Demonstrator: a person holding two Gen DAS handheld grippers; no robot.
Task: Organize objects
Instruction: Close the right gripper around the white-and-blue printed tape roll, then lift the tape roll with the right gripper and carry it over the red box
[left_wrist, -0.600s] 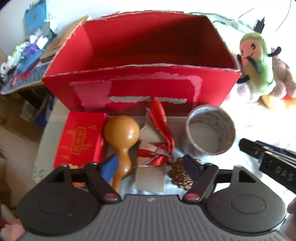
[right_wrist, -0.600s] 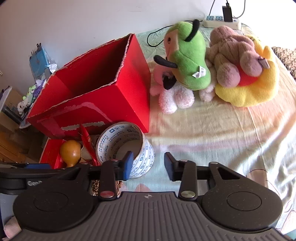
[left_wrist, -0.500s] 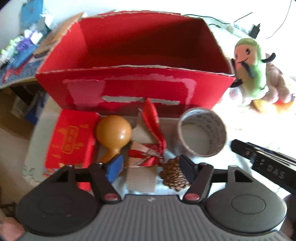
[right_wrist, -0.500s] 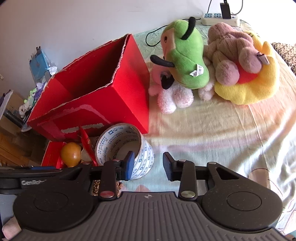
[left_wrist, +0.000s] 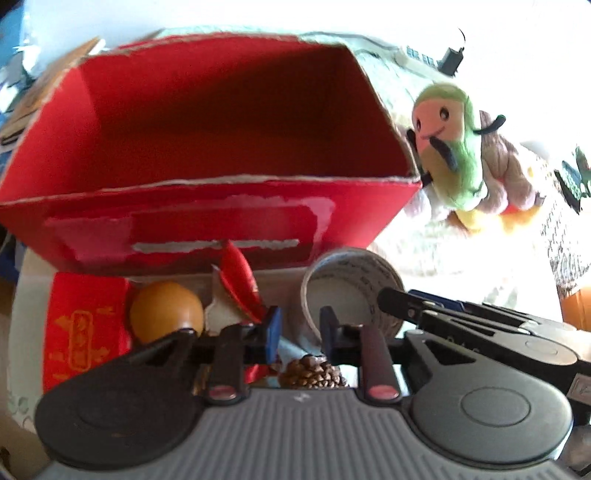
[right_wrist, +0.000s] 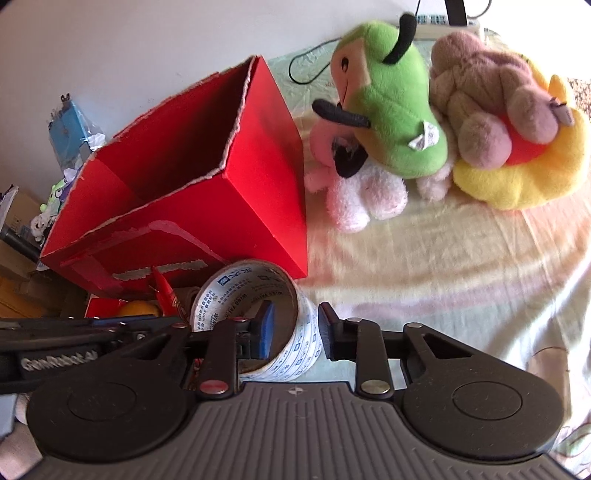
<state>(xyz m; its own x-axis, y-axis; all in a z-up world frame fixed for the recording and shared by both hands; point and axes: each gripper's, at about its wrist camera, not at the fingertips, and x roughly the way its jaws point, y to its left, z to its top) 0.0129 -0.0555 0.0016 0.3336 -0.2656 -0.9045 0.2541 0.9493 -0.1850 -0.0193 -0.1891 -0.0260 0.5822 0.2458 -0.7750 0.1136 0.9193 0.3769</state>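
Note:
An open, empty red cardboard box (left_wrist: 207, 206) (right_wrist: 207, 218) stands on the bed. In front of it lie a small red packet (left_wrist: 83, 332), an orange gourd (left_wrist: 166, 312), a red ribbon on cardboard (left_wrist: 238, 278), a pine cone (left_wrist: 312, 373) and a roll of printed tape (left_wrist: 351, 280) (right_wrist: 255, 291). My left gripper (left_wrist: 298, 332) is partly closed and empty, above the pine cone. My right gripper (right_wrist: 293, 328) straddles the tape roll's near wall, left finger inside the ring, right finger outside, not clamped.
Plush toys lie right of the box: a green one (right_wrist: 391, 110) (left_wrist: 448, 155), a pink-white one (right_wrist: 354, 199), a brown one (right_wrist: 487, 96) on a yellow cushion (right_wrist: 524, 181). A power strip (left_wrist: 424, 57) sits behind. Clutter (right_wrist: 70, 122) lies left of the bed.
My left gripper's fingers have narrowed and it has shifted right, over the pine cone. My right gripper has moved forward, so its fingers now straddle the tape roll's wall.

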